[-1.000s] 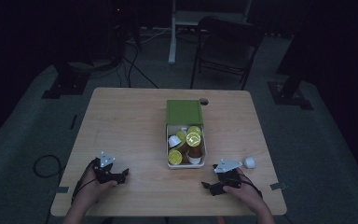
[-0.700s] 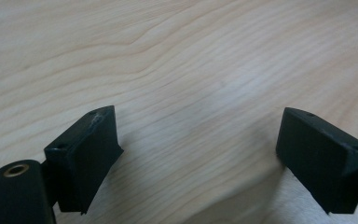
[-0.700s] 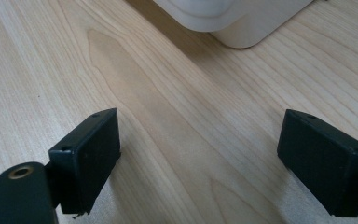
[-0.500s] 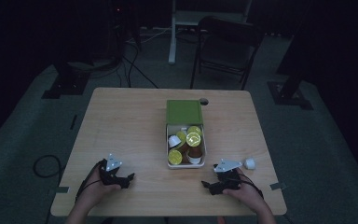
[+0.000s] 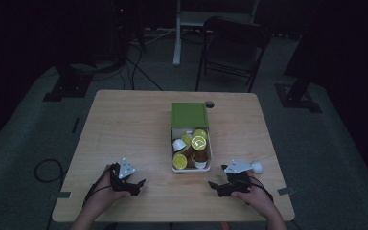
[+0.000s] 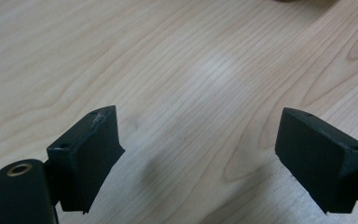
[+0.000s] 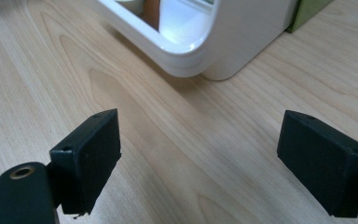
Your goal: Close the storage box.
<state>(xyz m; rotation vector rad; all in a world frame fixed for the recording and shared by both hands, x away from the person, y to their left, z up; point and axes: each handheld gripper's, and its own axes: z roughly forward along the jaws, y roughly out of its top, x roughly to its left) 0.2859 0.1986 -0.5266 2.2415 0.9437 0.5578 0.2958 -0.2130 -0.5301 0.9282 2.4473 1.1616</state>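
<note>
A white box with its green lid folded back stands mid-table, holding several capsules with yellow-green, white and brown tops. My left gripper rests near the front edge, left of the box, and its jaws are open. In the left gripper view the left gripper has only bare wood between its jaws. My right gripper lies at the front right, open, pointing toward the box. The right gripper view has the right gripper open on nothing, with the box's white corner just ahead.
The wooden table has a cable hole behind the lid. A small white round object lies beside the right hand. A dark chair and stand legs are on the floor beyond the table.
The left hand and its gripper have slid a little to the right along the front edge, toward the box. The right hand has stayed where it was.
</note>
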